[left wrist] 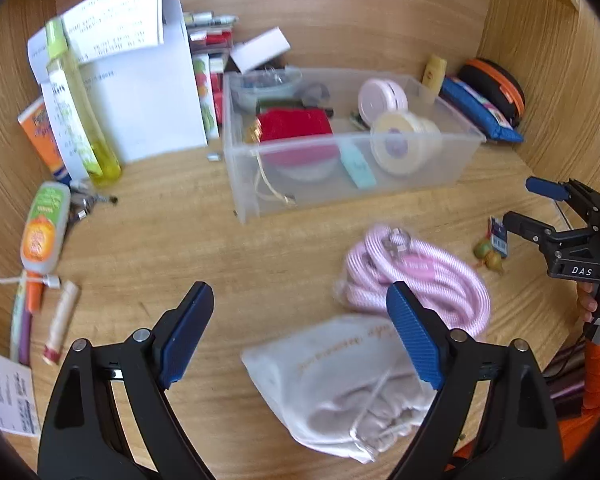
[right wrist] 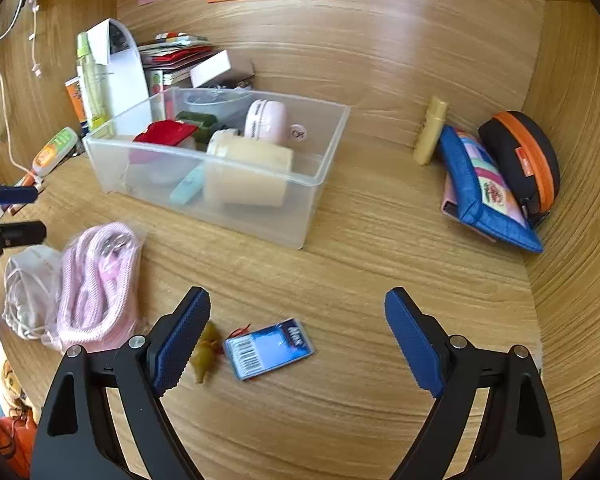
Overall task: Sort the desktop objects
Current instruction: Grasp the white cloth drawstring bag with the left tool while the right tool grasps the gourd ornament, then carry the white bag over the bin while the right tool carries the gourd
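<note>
A clear plastic bin (left wrist: 452, 148) (right wrist: 320, 184) on the wooden desk holds jars, a red pouch and small items. A bagged pink rope (left wrist: 428, 276) (right wrist: 96, 276) and a white drawstring pouch (left wrist: 332, 376) (right wrist: 28, 284) lie in front of it. My left gripper (left wrist: 300, 340) is open and empty, above the pouch and rope. My right gripper (right wrist: 298, 344) is open and empty, over a small blue packet (right wrist: 268, 348) with a yellow-green trinket (right wrist: 206, 354) beside its left finger. The right gripper also shows in the left wrist view (left wrist: 540, 208).
A yellow bottle (left wrist: 80, 112), papers and boxes stand at the back left. A tube (left wrist: 44, 228), a lip balm (left wrist: 60, 320) and pens lie at left. A blue pouch (right wrist: 488, 192) and a black-orange case (right wrist: 520, 160) lean in the right corner.
</note>
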